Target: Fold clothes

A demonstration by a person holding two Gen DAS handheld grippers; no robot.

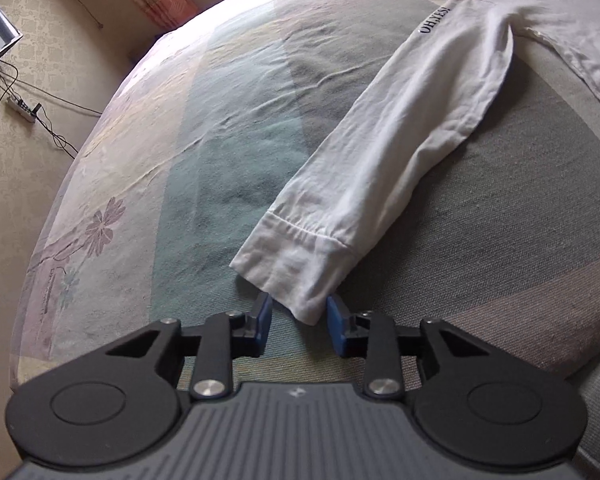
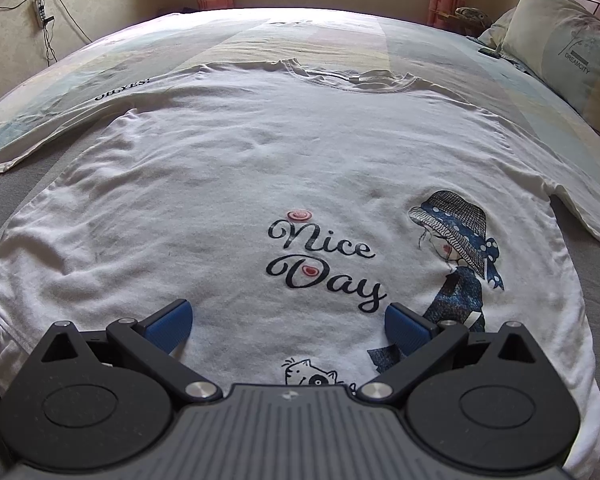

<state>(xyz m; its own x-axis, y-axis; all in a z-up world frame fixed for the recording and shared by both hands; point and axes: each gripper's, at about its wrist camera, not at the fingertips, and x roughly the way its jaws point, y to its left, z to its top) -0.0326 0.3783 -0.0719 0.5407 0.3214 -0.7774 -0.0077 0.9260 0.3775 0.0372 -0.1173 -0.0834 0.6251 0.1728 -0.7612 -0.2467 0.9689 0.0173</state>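
A white long-sleeved shirt (image 2: 236, 168) lay flat, front up, on the bed (image 1: 204, 128), its collar toward the far edge and its hem nearest the right gripper (image 2: 288, 320). The cloth was soft knit, lightly rumpled, printed with "Nice Day" in black script, a girl in a dotted blue hat at the right and a small cat near the hem.

The left sleeve (image 1: 400, 152) ran out straight from the shoulder toward the near left, with small dark lettering near its top and a stitched cuff (image 1: 296, 256) at its end. The cuff's near corner sat between the blue pads of the left gripper (image 1: 298, 322) — the pads stood a little apart, each just beside the cloth, and did not press on it.

The right gripper hovered over the lower chest with its jaws spread wide, nothing held.

Around the shirt the bedsheet showed bare on every side — woven, finely creased, in pale green, grey and cream blocks with a flower print near the left edge. A pillow (image 2: 568, 52) lay at the far right. Past the bed's left edge, a power strip (image 1: 20, 109) and cables lay against patterned cream wallpaper.
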